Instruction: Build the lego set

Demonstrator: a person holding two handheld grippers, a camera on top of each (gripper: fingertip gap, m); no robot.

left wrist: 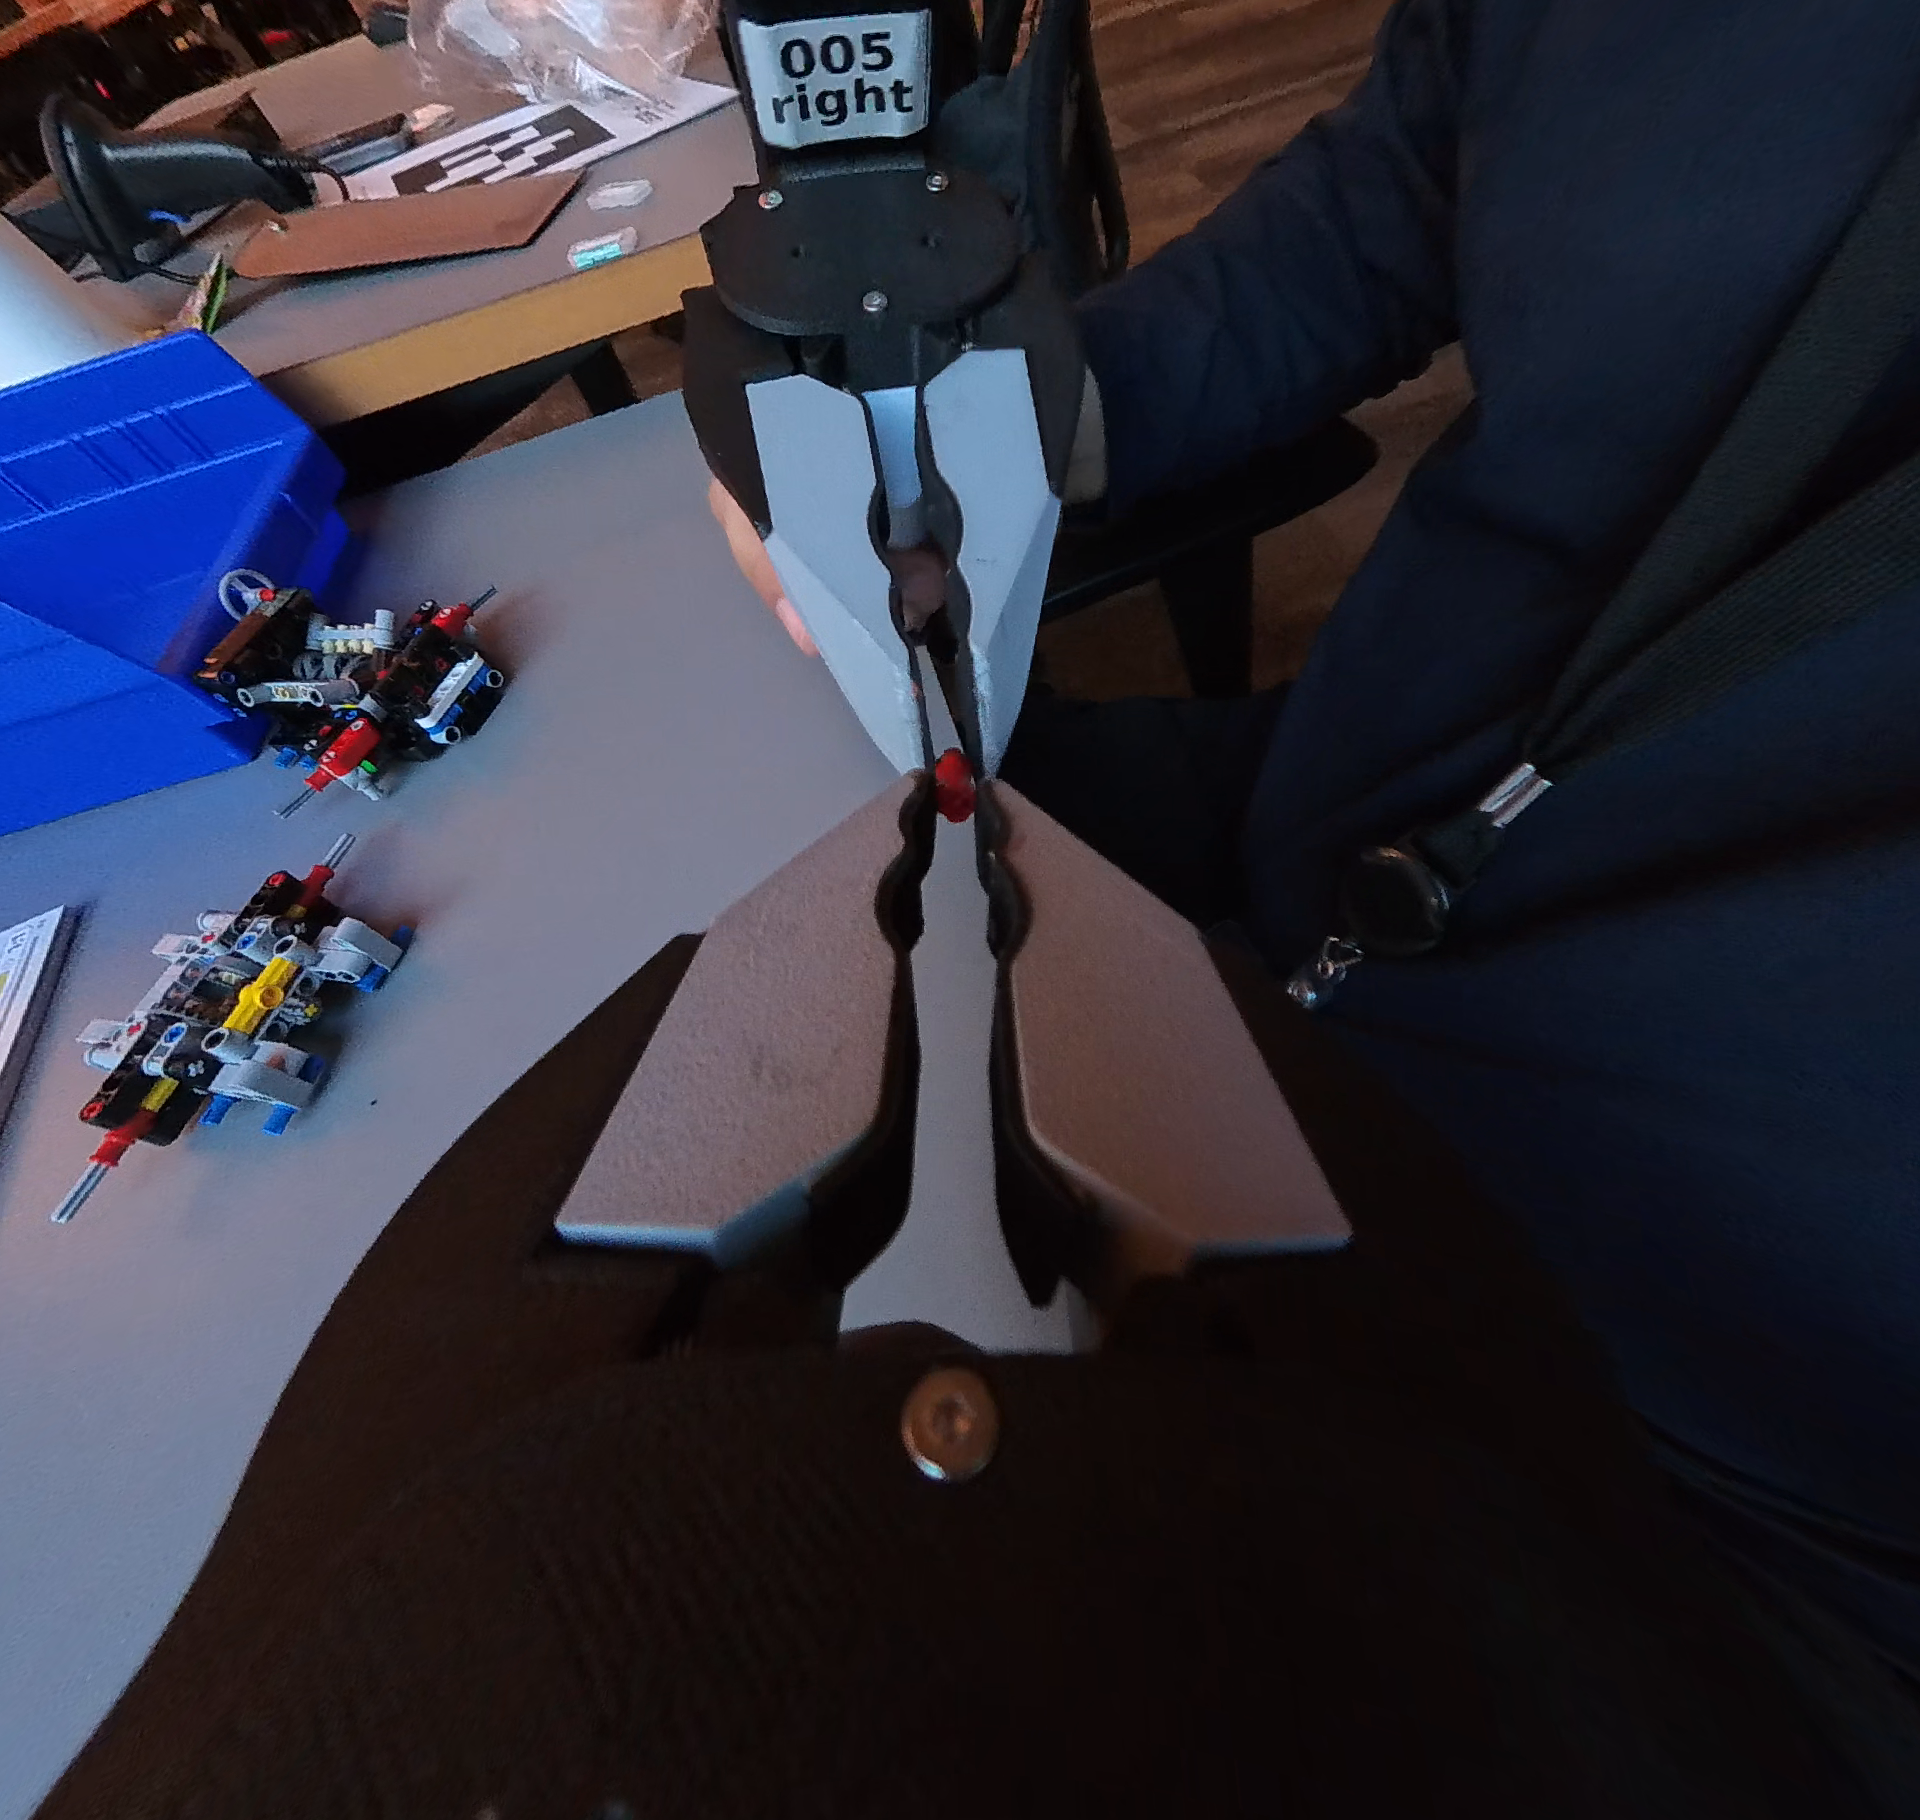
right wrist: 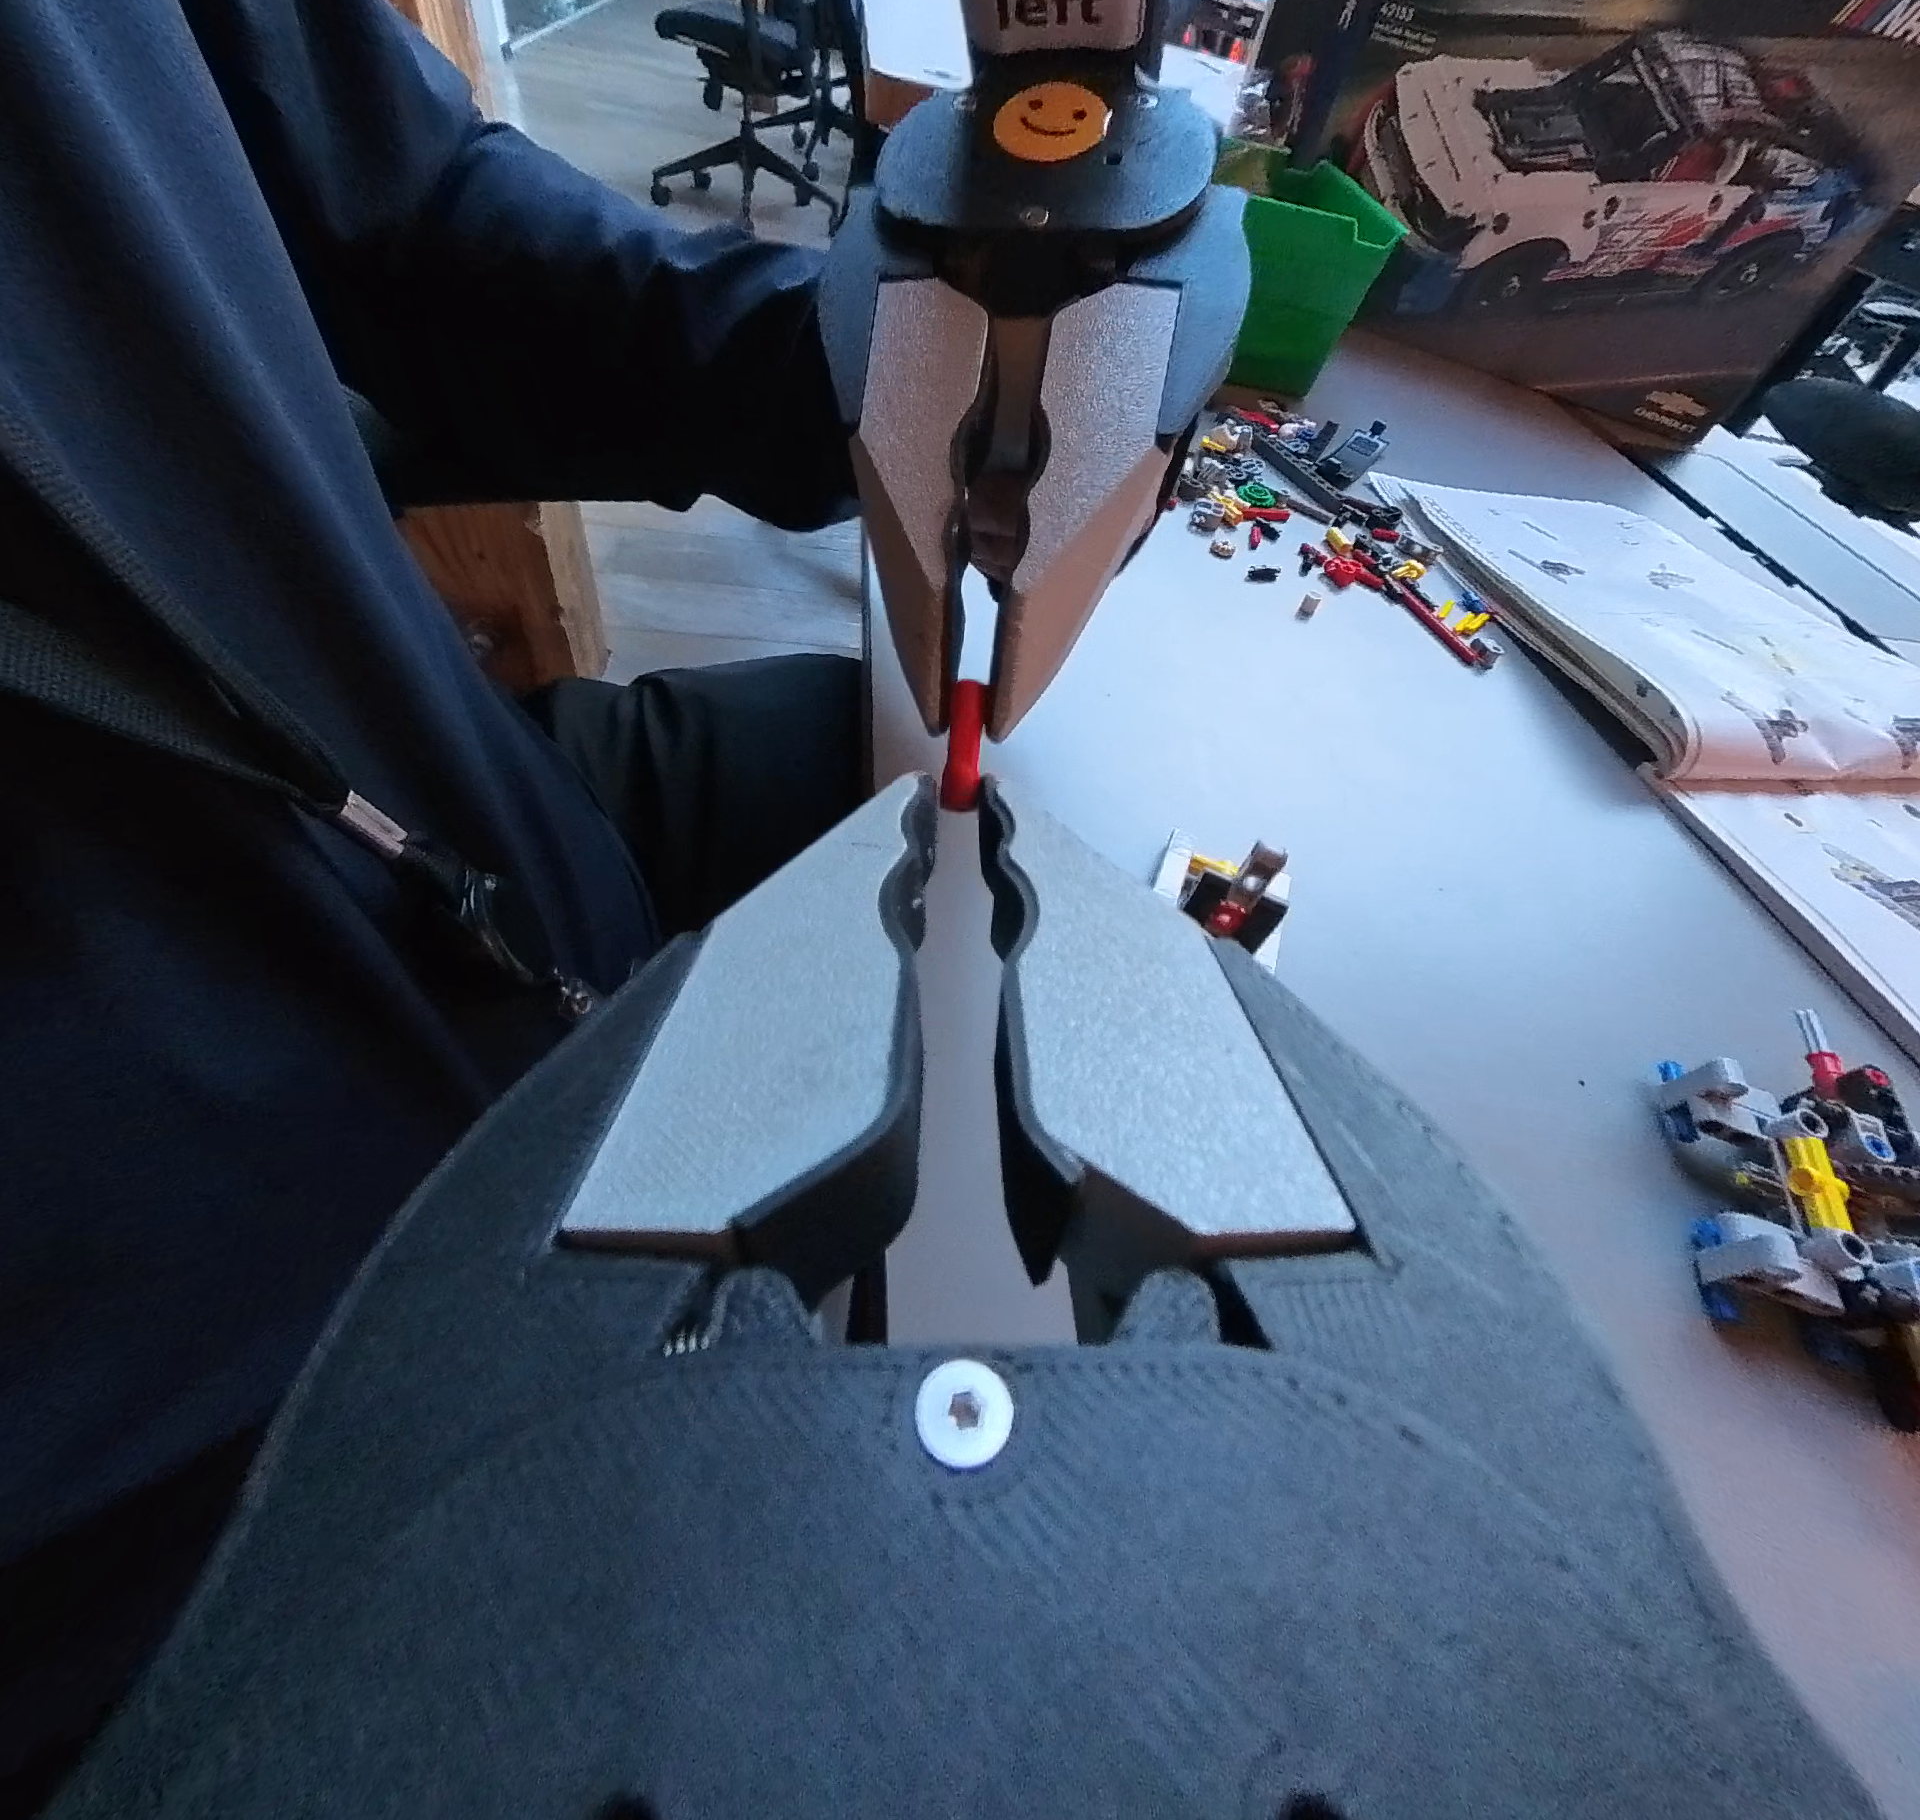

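Grey tabletop (left wrist: 644,648) in the left wrist view carries two brick assemblies (left wrist: 353,684) beside a blue bin (left wrist: 135,523), while the left gripper (left wrist: 954,802) clamps one end of a small red piece (left wrist: 954,785) above the table edge. From the right wrist view, the right gripper (right wrist: 958,794) pinches the other end of that red piece (right wrist: 962,742), tip to tip with the left; loose parts (right wrist: 1351,544) and an open booklet (right wrist: 1714,648) lie beyond, so building looks partway.

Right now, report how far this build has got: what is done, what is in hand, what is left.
Done: two part-built assemblies lie on the grey table. In hand: both tongs, left and right, grip one small red piece from opposite ends, above the table edge. Left: loose pieces lie scattered beside the open instruction booklet.
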